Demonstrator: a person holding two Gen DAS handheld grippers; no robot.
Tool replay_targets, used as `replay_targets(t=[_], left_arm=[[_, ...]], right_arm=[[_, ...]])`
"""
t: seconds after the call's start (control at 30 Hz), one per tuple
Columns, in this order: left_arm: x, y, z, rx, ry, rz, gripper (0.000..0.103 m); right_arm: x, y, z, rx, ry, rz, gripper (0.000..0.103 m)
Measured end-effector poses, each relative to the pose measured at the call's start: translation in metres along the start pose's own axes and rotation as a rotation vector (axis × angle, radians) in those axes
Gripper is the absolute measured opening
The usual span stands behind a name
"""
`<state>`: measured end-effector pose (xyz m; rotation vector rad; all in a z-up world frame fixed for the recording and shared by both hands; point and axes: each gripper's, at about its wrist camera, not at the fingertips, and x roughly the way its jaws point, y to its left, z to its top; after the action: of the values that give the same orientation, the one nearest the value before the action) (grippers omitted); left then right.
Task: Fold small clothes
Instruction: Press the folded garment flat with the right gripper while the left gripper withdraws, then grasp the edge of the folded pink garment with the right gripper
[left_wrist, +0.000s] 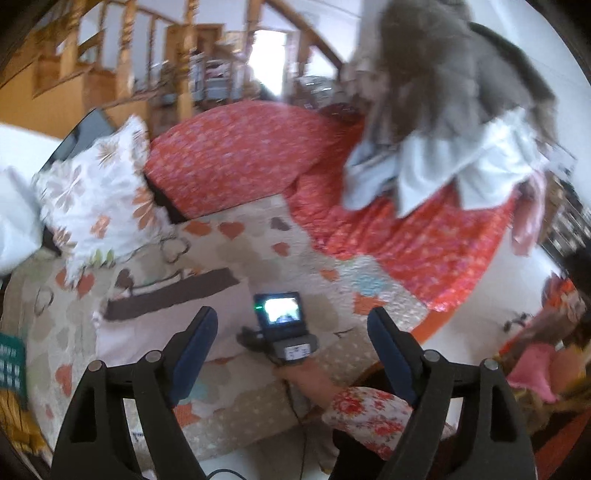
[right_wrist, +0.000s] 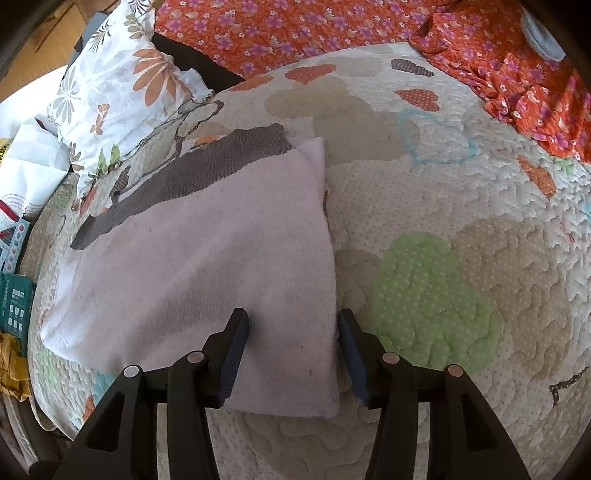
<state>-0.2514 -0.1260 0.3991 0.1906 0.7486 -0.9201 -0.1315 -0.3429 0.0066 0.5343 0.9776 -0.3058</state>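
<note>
With the right gripper (right_wrist: 293, 325) spread astride the near right corner of the folded pale cloth (right_wrist: 207, 266) — and the left gripper (left_wrist: 291, 325) spread, empty — lifting off carelessly could snag and undo the fold.

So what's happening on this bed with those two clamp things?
A person is folding small clothes on a quilt with a gripper in each hand. The right gripper sits open over the near edge of a folded pale garment. The left gripper is open and empty, pointing toward a pile of clothes.
</note>
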Motion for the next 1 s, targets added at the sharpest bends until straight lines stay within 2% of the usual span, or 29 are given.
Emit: replay_targets(t=[0.2,0.23,0.33,0.37,0.47,0.53,0.63,0.7,0.73,0.8,0.87,1.0], left_arm=[[0.017,0.064,-0.013,-0.084,0.035,0.043,0.082],[0.024,0.089,-0.019,-0.123,0.027,0.076,0.082],[0.047,0.158,-0.037,-0.231,0.026,0.108,0.083],[0.055,0.178,-0.045,-0.255,0.019,0.141,0.083],[0.082,0.253,-0.080,-0.349,-0.038,0.331,0.083],[0.099,0.296,-0.102,-0.424,-0.045,0.421,0.083],[0.137,0.377,-0.148,-0.585,0.035,0.517,0.083],[0.156,0.419,-0.175,-0.652,0.113,0.592,0.083],[0.160,0.432,-0.183,-0.678,0.139,0.612,0.083],[0.162,0.466,-0.202,-0.777,0.199,0.617,0.083],[0.152,0.481,-0.207,-0.836,0.169,0.615,0.083],[0.127,0.491,-0.203,-0.856,0.103,0.643,0.083]], right_arm=[[-0.001,0.000,0.001,0.001,-0.002,0.009,0.055],[-0.002,0.000,0.002,0.001,-0.007,0.012,0.055],[-0.012,-0.001,0.005,0.009,-0.034,0.004,0.055],[-0.015,-0.001,0.006,0.014,-0.046,0.003,0.055],[-0.027,0.005,0.010,0.013,-0.065,0.025,0.055],[-0.033,0.017,0.009,-0.037,-0.080,0.049,0.053],[-0.027,0.036,0.004,-0.128,-0.093,0.104,0.052],[-0.008,0.040,0.002,-0.136,-0.036,0.127,0.052],[0.003,0.039,0.002,-0.123,-0.005,0.122,0.052],[0.012,0.034,0.002,-0.107,0.001,0.118,0.050],[0.011,0.031,0.005,-0.091,-0.007,0.127,0.050],[-0.002,0.042,0.003,-0.132,-0.053,0.119,0.050]])
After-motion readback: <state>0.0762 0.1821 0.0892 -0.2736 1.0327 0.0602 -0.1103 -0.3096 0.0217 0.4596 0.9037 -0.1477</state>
